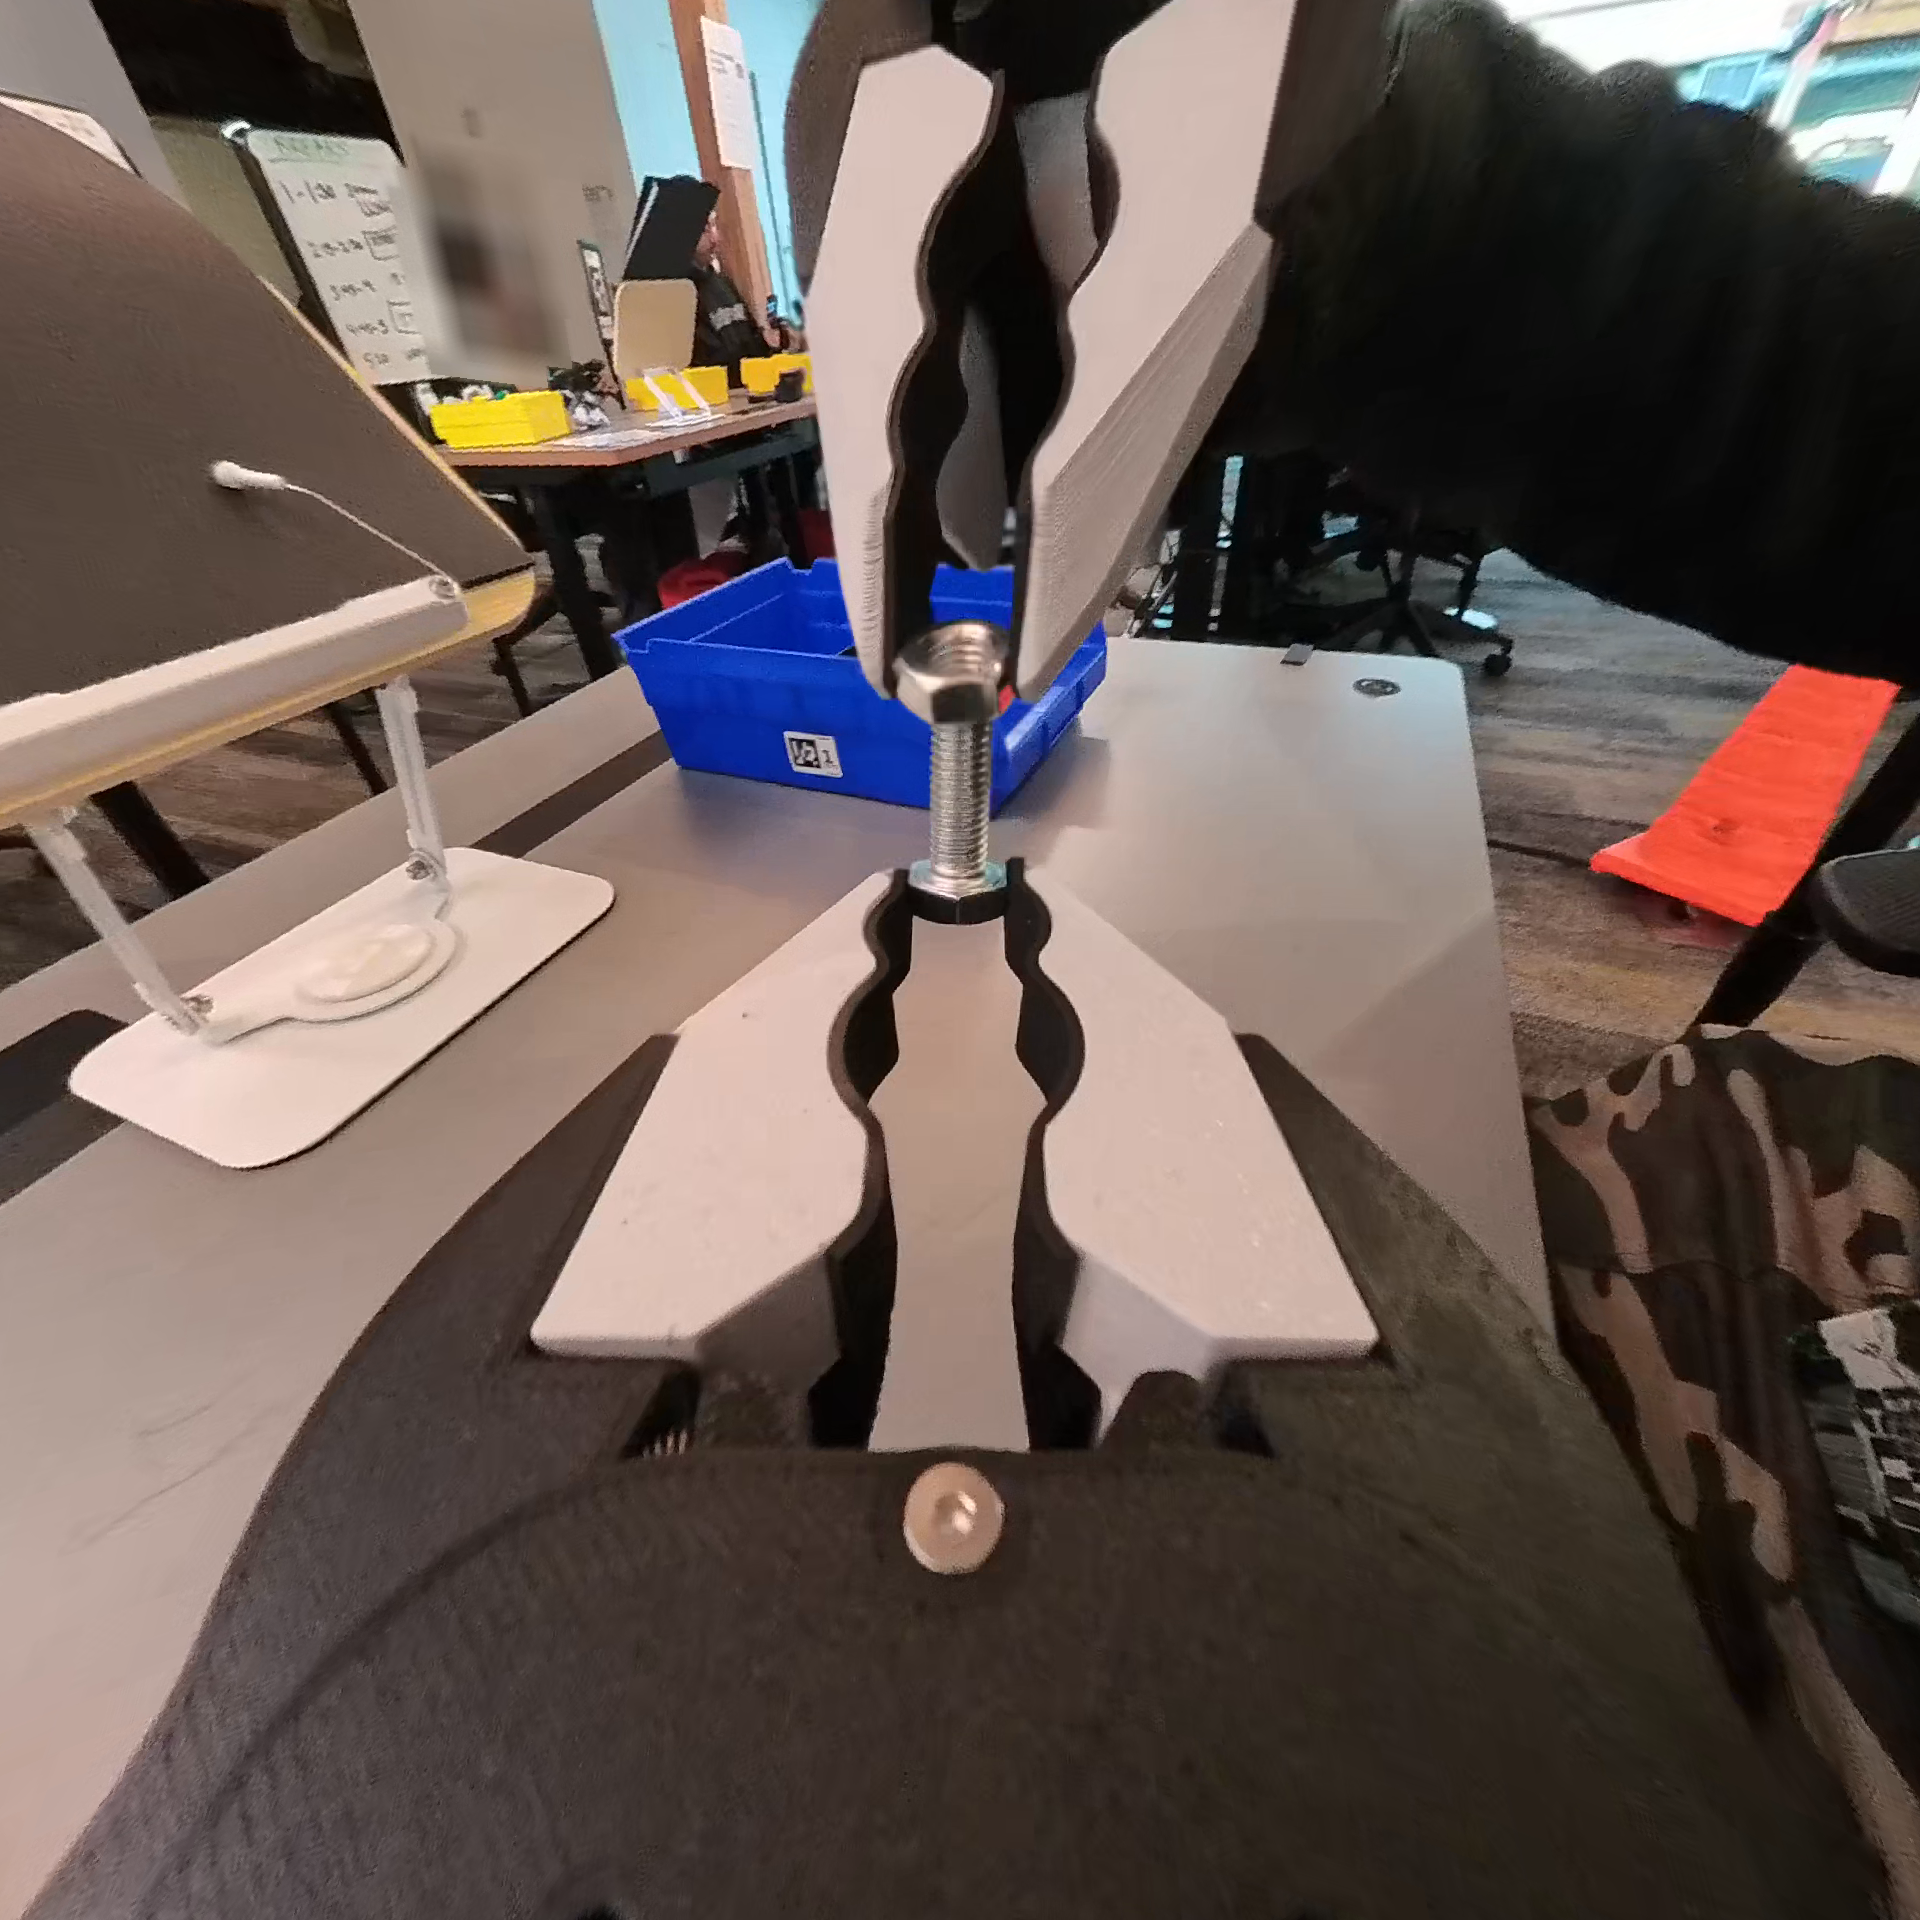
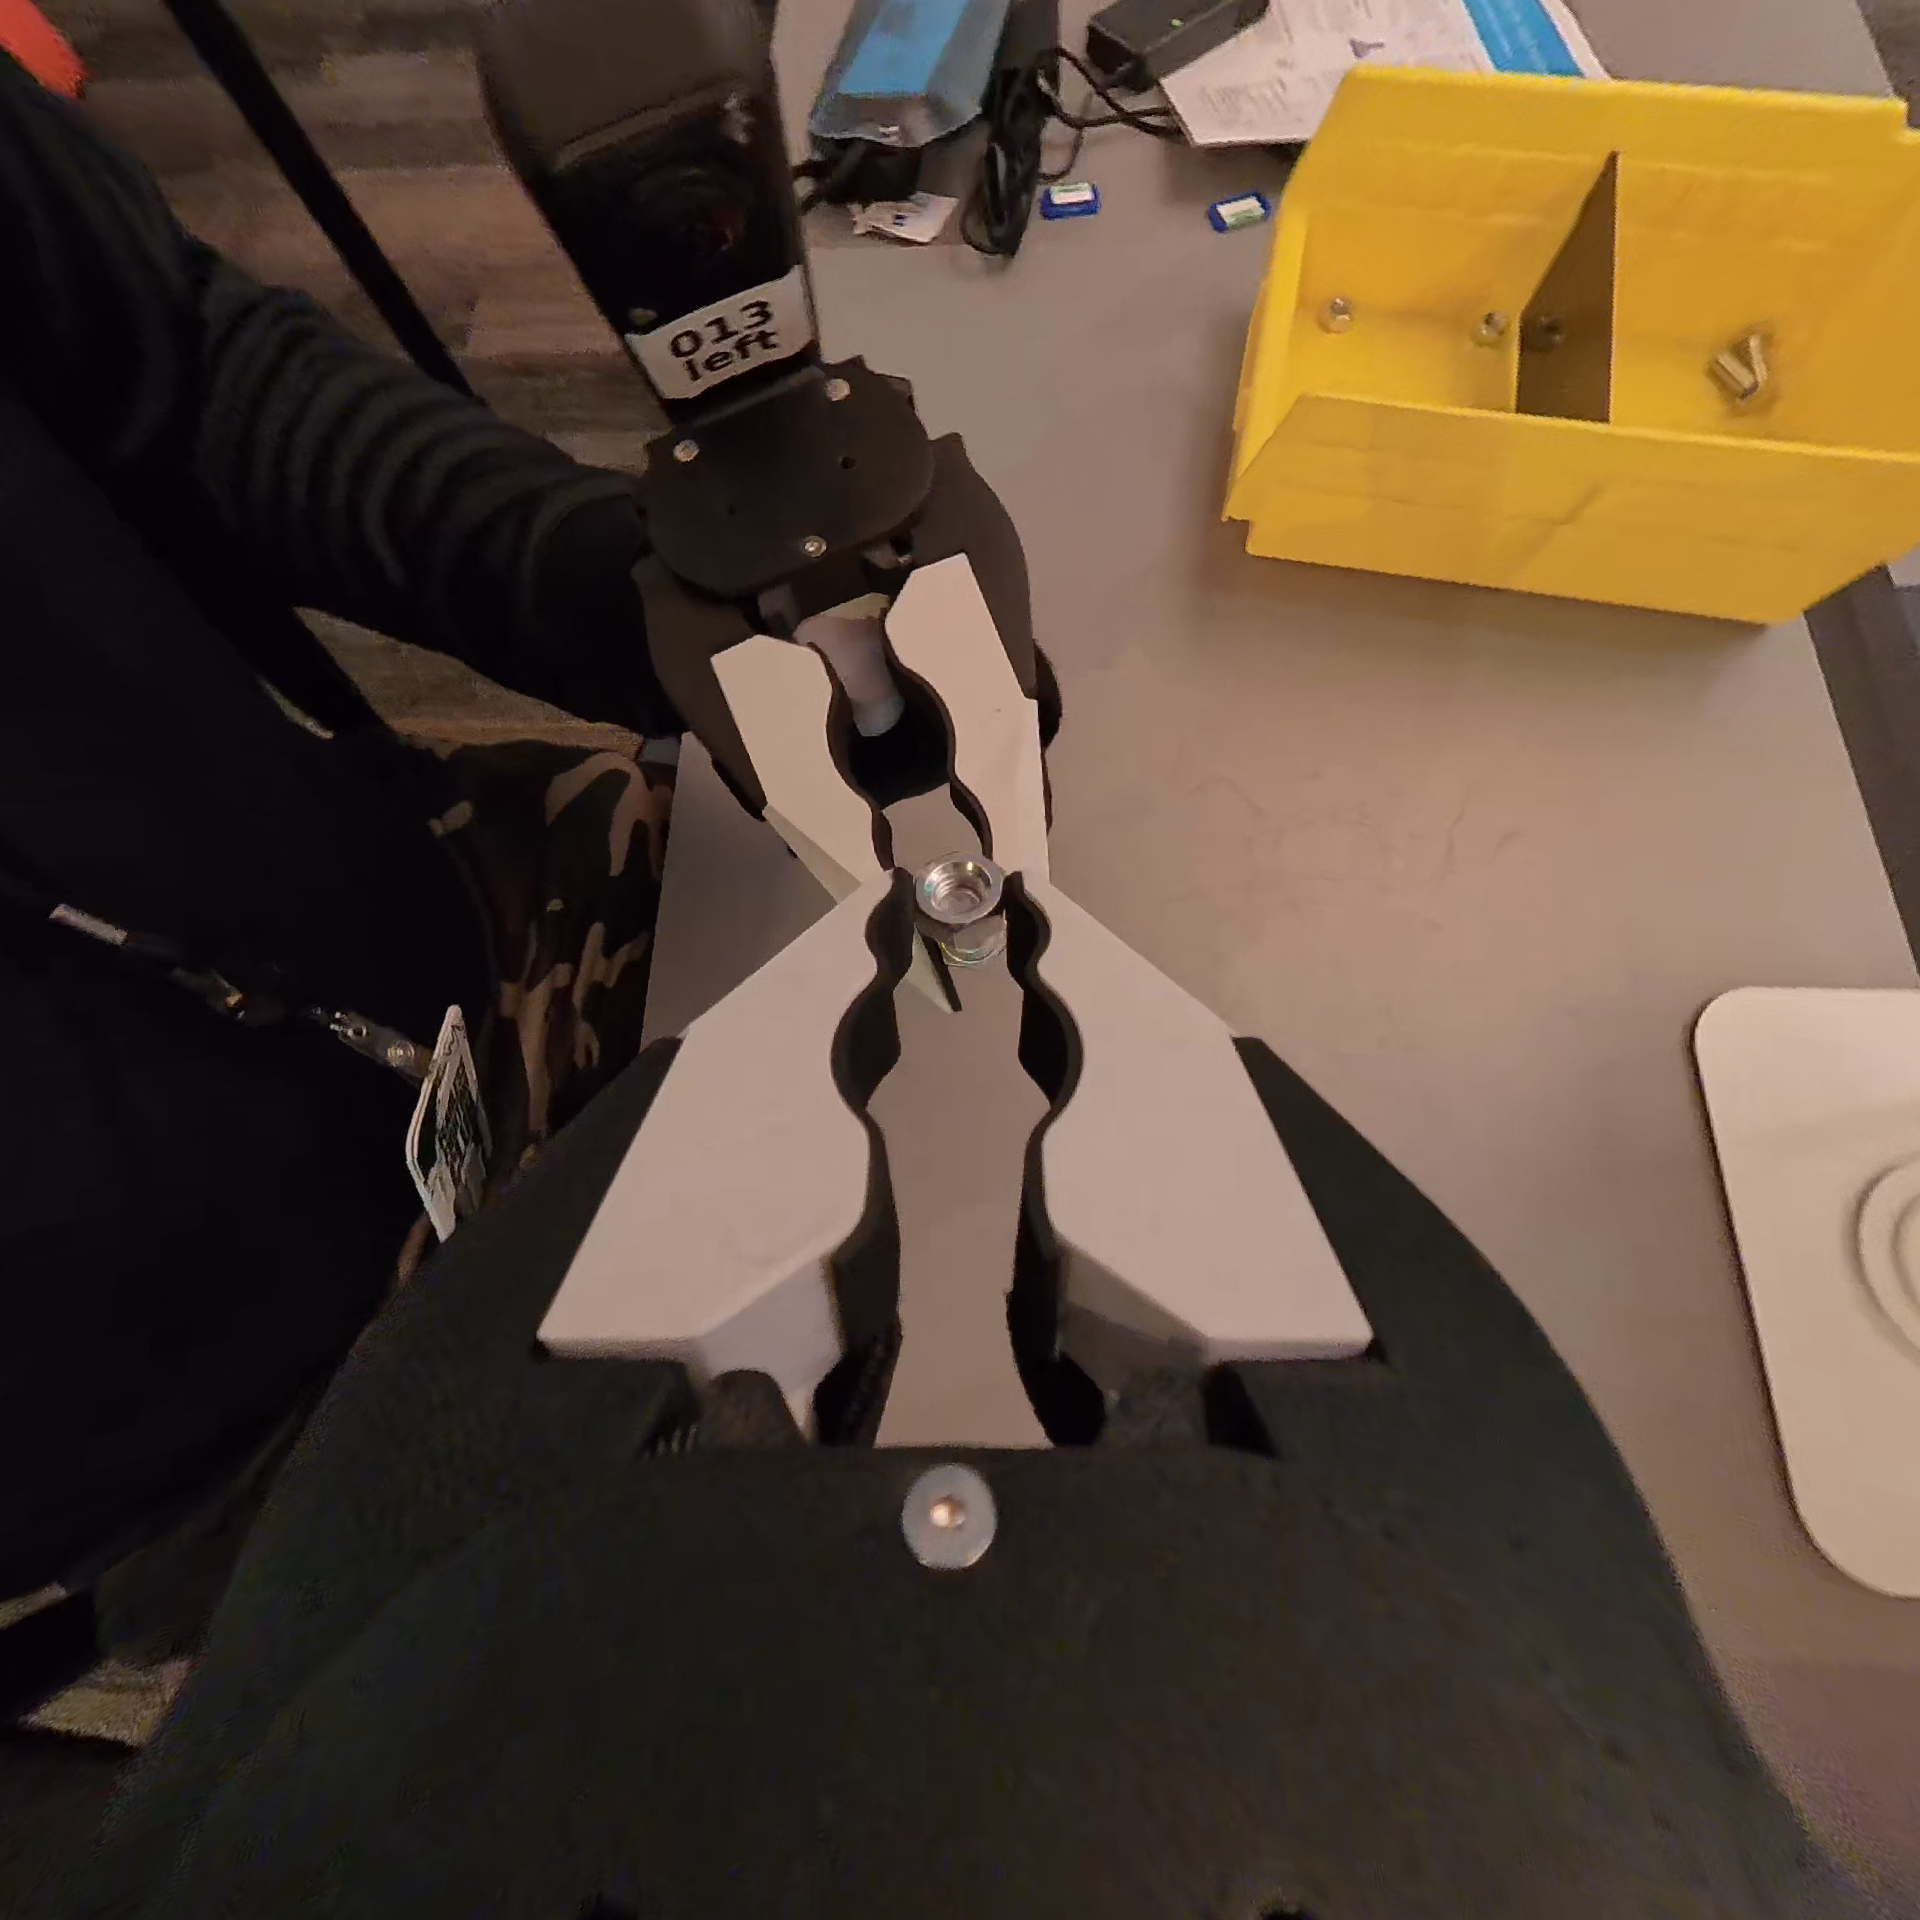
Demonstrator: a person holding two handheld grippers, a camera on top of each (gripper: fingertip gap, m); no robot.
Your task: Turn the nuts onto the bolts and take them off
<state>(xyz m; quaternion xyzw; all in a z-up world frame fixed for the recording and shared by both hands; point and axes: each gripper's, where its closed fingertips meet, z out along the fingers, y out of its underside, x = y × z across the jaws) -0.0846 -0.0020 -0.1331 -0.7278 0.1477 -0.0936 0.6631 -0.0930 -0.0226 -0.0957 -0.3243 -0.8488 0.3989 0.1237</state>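
While the left gripper point(image 1: 954, 883) is clamped on the head of the bolt point(image 1: 962, 800) so it stands upright between its fingertips, the right gripper point(image 1: 951, 665) comes down from above, jaws pinched on the nut point(image 1: 948, 665) sitting at the very top of the thread. Beyond both sets of tips there's a blue bin point(image 1: 769, 717) on the grey table point(image 1: 1278, 831); a yellow bin point(image 2: 1558, 436) sits off to the right.
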